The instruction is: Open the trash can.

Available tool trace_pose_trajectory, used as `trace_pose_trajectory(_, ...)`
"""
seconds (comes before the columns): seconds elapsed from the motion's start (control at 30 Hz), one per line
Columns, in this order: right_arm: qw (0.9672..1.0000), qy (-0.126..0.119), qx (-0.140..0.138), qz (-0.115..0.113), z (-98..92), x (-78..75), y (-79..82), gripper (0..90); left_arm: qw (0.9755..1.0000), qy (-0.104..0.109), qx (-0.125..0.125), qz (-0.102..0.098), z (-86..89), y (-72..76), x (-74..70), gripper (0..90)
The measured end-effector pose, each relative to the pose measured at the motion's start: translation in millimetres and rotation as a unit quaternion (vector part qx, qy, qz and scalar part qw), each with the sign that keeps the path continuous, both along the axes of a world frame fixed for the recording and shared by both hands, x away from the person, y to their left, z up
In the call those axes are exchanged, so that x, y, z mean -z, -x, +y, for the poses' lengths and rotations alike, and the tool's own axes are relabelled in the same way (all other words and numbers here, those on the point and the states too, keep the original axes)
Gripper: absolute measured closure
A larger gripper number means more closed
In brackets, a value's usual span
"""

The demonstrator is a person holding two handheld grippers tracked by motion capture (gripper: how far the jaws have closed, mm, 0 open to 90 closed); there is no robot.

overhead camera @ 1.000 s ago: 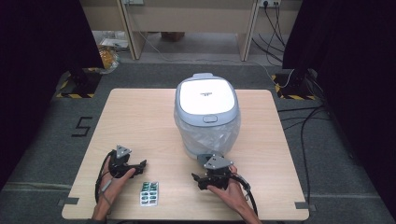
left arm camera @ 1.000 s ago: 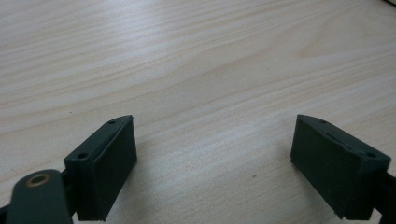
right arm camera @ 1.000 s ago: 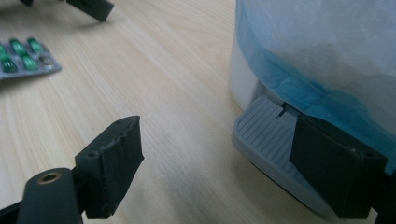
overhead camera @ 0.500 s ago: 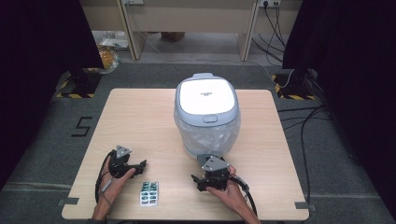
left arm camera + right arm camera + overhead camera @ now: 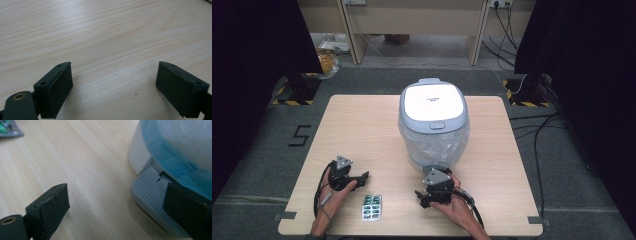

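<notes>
Both the left gripper [image 5: 362, 176] and right gripper [image 5: 115, 202] gape empty over grained wood, the right just widened beside the bin's ribbed grey pedal [image 5: 147, 192].

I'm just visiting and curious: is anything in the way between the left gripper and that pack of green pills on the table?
Nothing visible. The left gripper is open over bare table, and the pill pack lies just beside it, nearer the person, with only wood between them. The bin stands off toward the right gripper.

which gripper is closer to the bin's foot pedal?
Right. The right gripper sits just in front of the foot pedal, jaws open; the left gripper rests far off toward the table's left.
</notes>
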State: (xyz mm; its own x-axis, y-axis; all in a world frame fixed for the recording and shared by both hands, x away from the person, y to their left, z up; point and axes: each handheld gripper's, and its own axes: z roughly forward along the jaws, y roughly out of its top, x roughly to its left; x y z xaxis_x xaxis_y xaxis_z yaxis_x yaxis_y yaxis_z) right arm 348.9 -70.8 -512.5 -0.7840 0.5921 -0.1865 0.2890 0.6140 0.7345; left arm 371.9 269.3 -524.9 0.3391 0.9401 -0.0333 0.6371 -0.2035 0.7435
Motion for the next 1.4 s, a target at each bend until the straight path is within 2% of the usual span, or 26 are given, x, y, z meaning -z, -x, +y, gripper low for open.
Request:
trace_pose_trajectory(0.13,0.9999,-0.003,0.001,0.013,-0.8,-2.0,-1.8,5.7,1.0000,-0.001,-0.001,0.001,-0.5,-0.1,-0.1,12.4)
trace_pose_trajectory(0.43,0.9998,0.013,-0.006,0.011,0.8,-0.4,-1.9,5.0,1.0000,-0.003,0.000,0.005,-2.2,-1.5,0.0,10.2)
trace_pose_trajectory(0.63,0.9995,0.018,-0.006,0.026,1.7,2.9,-4.3,4.6,1.0000,-0.004,0.003,0.007,-3.9,-3.2,0.4,6.5)
trace_pose_trajectory(0.7,0.9992,0.008,-0.005,0.039,0.4,3.7,-6.4,4.7,1.0000,-0.005,0.003,0.007,-3.8,-3.2,0.3,6.5)
trace_pose_trajectory(1.17,0.9992,0.006,-0.007,0.038,-0.4,4.2,-6.8,4.6,0.9999,-0.005,-0.002,0.010,-5.9,-4.4,0.4,4.8)
trace_pose_trajectory(1.4,0.9992,0.006,-0.006,0.038,-0.3,4.2,-6.6,4.6,0.9999,-0.008,-0.001,0.015,-8.9,-7.1,1.1,0.2)
